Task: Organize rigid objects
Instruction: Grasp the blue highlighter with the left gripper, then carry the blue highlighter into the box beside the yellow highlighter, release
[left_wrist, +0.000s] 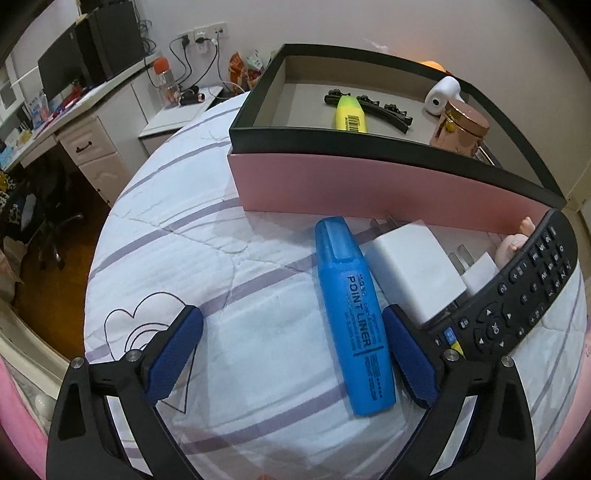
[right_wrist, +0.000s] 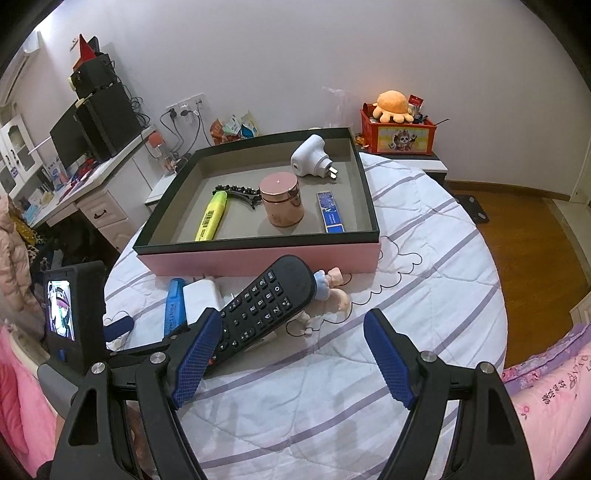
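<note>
A pink box with a black rim (left_wrist: 369, 184) (right_wrist: 258, 258) stands on the bed. It holds a yellow highlighter (right_wrist: 212, 218), a black hair clip (right_wrist: 240, 192), a rose-gold jar (right_wrist: 282, 201), a white plug (right_wrist: 312, 157) and a small blue box (right_wrist: 330, 212). In front of it lie a blue highlighter (left_wrist: 351, 314) (right_wrist: 174, 306), a white charger (left_wrist: 413, 269) (right_wrist: 199, 295), a black remote (left_wrist: 517, 288) (right_wrist: 266, 299) and a small doll (right_wrist: 332, 288). My left gripper (left_wrist: 293, 354) is open around the blue highlighter, which lies beside its right finger. My right gripper (right_wrist: 291, 354) is open, its left finger beside the remote.
The bed has a white quilt with purple stripes (right_wrist: 424, 258). A desk with a monitor and speakers (right_wrist: 92, 133) stands at the left. A red toy box with an orange plush (right_wrist: 397, 125) sits behind the bed. Wooden floor (right_wrist: 517, 229) lies at the right.
</note>
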